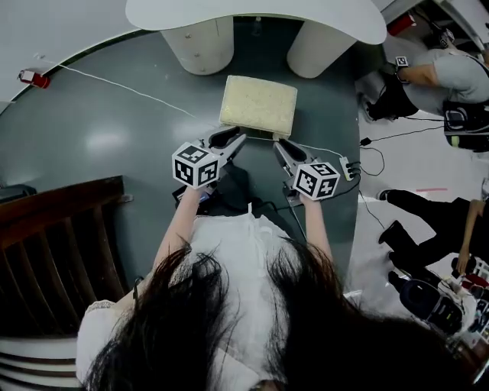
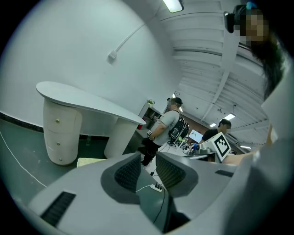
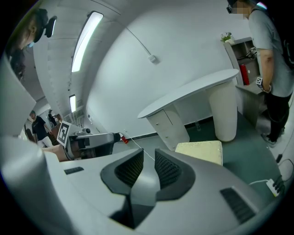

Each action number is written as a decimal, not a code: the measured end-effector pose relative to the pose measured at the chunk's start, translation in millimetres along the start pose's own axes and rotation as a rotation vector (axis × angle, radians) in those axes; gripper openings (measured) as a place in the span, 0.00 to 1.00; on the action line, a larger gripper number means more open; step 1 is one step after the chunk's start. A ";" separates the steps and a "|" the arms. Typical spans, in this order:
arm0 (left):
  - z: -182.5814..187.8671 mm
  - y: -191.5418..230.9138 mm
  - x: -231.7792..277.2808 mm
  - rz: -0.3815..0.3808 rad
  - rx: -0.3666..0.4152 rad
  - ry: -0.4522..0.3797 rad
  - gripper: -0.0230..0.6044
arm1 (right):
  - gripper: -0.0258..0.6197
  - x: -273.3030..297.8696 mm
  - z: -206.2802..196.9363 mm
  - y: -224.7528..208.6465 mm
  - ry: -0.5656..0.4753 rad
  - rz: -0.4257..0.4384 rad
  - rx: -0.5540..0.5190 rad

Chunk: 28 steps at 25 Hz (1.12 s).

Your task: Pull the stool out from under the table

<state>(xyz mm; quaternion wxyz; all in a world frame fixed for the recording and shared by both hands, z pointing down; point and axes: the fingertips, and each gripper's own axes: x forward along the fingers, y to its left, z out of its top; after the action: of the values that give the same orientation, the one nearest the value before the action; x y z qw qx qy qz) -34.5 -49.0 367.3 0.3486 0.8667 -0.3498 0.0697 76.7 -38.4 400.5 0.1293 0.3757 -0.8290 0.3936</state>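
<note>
the stool (image 1: 258,105) stands on the green floor (image 1: 99,130) just in front of the table (image 1: 252,15), before the gap between its two white pedestals. its pale rectangular cushion faces up. the long axis runs left to right across the person, roughly along the table's front edge and turned a little off square. one long edge faces the person.

the left gripper (image 1: 238,135) points at the near left part of that edge, and the right gripper (image 1: 280,143) at the near right part. both tips are just beside the cushion. the head view does not show whether they touch it.

in the left gripper view the fingers (image 2: 131,172) are drawn almost together, with only floor and a power strip (image 2: 156,187) seen through the slit. in the right gripper view the fingers (image 3: 167,167) are likewise nearly together with nothing between them, and the stool (image 3: 202,150) lies just right of them.
</note>
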 end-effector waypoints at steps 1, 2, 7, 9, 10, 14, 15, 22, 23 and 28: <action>-1.7 -7.2 -1.9 -0.002 0.004 -0.002 0.21 | 0.17 -5.5 -1.5 2.5 -0.005 0.002 -0.003; -3.4 -13.7 -4.5 -0.003 0.007 -0.003 0.21 | 0.17 -10.5 -2.8 5.5 -0.011 0.006 -0.006; -16.0 -45.2 -3.8 0.006 0.023 -0.002 0.21 | 0.17 -37.4 -6.9 7.8 -0.034 0.035 -0.037; -22.6 -58.3 -4.0 0.014 0.023 -0.009 0.21 | 0.17 -49.9 -11.8 7.9 -0.035 0.046 -0.063; -25.1 -65.4 -6.6 0.018 0.025 -0.014 0.21 | 0.17 -57.0 -14.2 10.4 -0.036 0.051 -0.079; -34.1 -84.4 -18.2 0.039 0.029 -0.025 0.21 | 0.17 -77.2 -22.7 22.7 -0.039 0.079 -0.122; -37.3 -84.8 -18.1 0.044 0.026 -0.025 0.21 | 0.17 -78.1 -25.3 22.5 -0.036 0.086 -0.130; -57.5 -98.9 -33.2 0.060 0.022 -0.029 0.21 | 0.15 -91.4 -42.0 44.1 -0.029 0.139 -0.212; -58.3 -100.1 -33.9 0.061 0.022 -0.029 0.21 | 0.15 -92.5 -41.9 46.0 -0.032 0.146 -0.217; -55.7 -102.0 -29.0 0.062 0.025 -0.026 0.21 | 0.15 -93.8 -37.3 42.9 -0.037 0.152 -0.224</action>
<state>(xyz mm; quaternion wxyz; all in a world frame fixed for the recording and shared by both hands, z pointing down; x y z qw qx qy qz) 17.5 55.8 341.7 0.3306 0.8606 -0.3803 0.0736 106.7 56.0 353.3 0.1250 0.3019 -0.8961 0.3004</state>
